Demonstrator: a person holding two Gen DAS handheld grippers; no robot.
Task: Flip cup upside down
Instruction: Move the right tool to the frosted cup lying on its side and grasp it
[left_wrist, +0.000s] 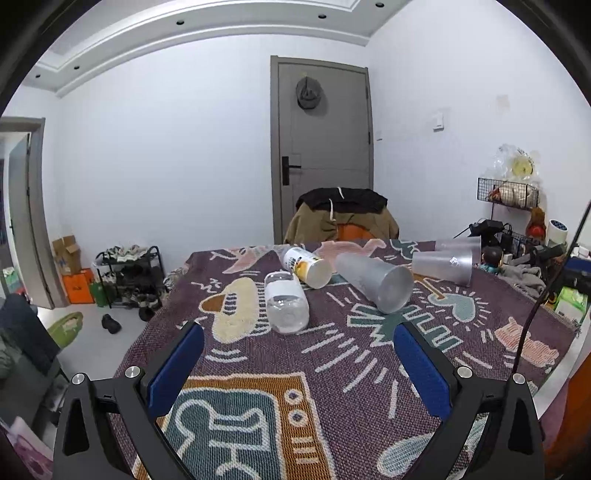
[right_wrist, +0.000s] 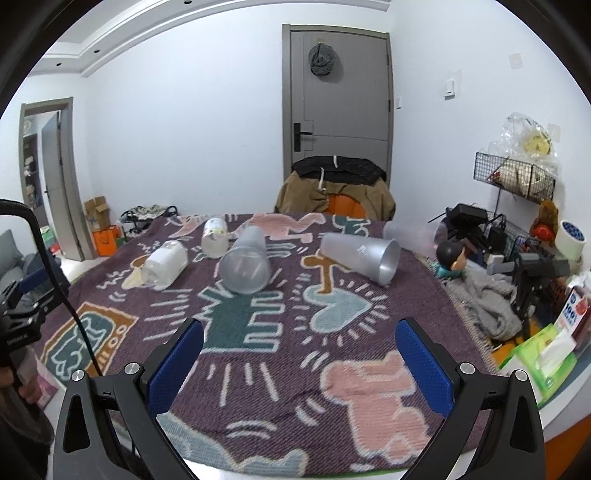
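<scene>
Three frosted plastic cups lie on their sides on the patterned cloth. The nearest cup (left_wrist: 375, 282) (right_wrist: 246, 264) lies mid-table. A second cup (left_wrist: 443, 265) (right_wrist: 360, 256) lies to its right, and a third cup (left_wrist: 460, 244) (right_wrist: 408, 232) lies behind it at the far right edge. My left gripper (left_wrist: 298, 334) is open and empty, well short of the cups. My right gripper (right_wrist: 299, 332) is open and empty, also short of them.
Two plastic bottles lie on the cloth: a clear one (left_wrist: 286, 302) (right_wrist: 166, 266) and a yellow-labelled one (left_wrist: 306, 266) (right_wrist: 215, 236). A chair draped in clothes (left_wrist: 341, 218) stands behind the table. Clutter, a doll (right_wrist: 452, 256) and a tissue box (right_wrist: 543, 350) crowd the right side.
</scene>
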